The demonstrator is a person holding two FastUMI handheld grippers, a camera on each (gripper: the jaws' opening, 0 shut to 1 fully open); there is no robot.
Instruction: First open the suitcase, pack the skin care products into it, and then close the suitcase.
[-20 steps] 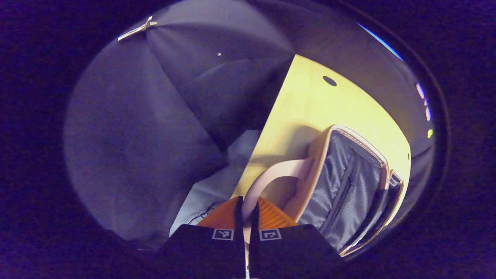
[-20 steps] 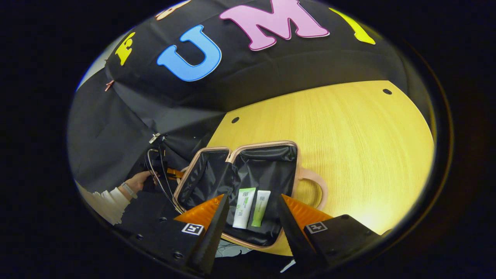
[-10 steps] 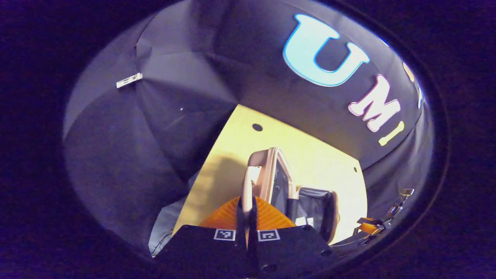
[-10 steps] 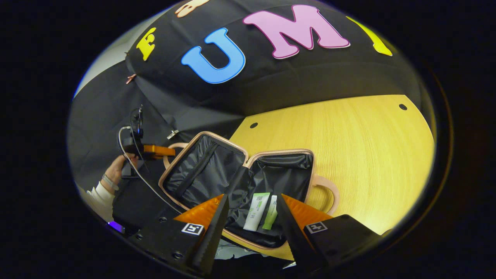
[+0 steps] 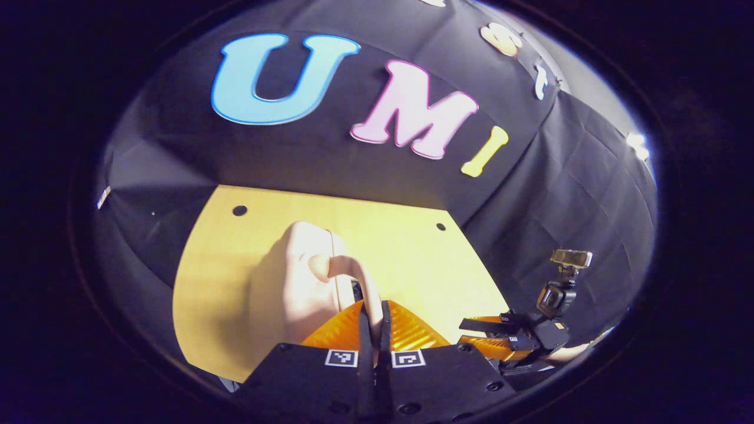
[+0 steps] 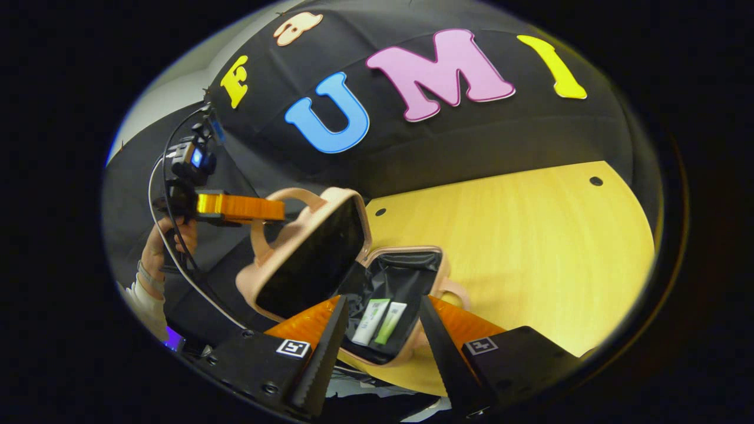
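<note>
The pink suitcase [image 6: 268, 282] stands on the wooden table [image 6: 530, 235] with its lid [image 6: 306, 259] raised about halfway over the black-lined base [image 6: 406, 274]. Two skin care tubes lie in the base, a white and green tube [image 6: 369, 313] beside a green tube [image 6: 390, 321]. My left gripper [image 5: 375, 307] is shut on the lid's pink handle [image 5: 347, 272]; it also appears at the lid's upper edge [image 6: 238, 207]. The lid's pink outer shell [image 5: 294, 282] faces the left gripper view. My right gripper [image 6: 380, 347] hovers open just in front of the base, touching nothing.
A person's hand [image 6: 159, 247] with a white sleeve holds the left gripper, trailing a cable. The right gripper [image 5: 500, 333] shows low at the table's right. The base's own handle [image 6: 455, 292] sticks out to the right. Bare tabletop [image 5: 406, 247] stretches behind and right of the suitcase.
The left gripper has swung the lid up by its handle, from lying flat open to about half closed over the base. The right gripper has stayed open near the front.
</note>
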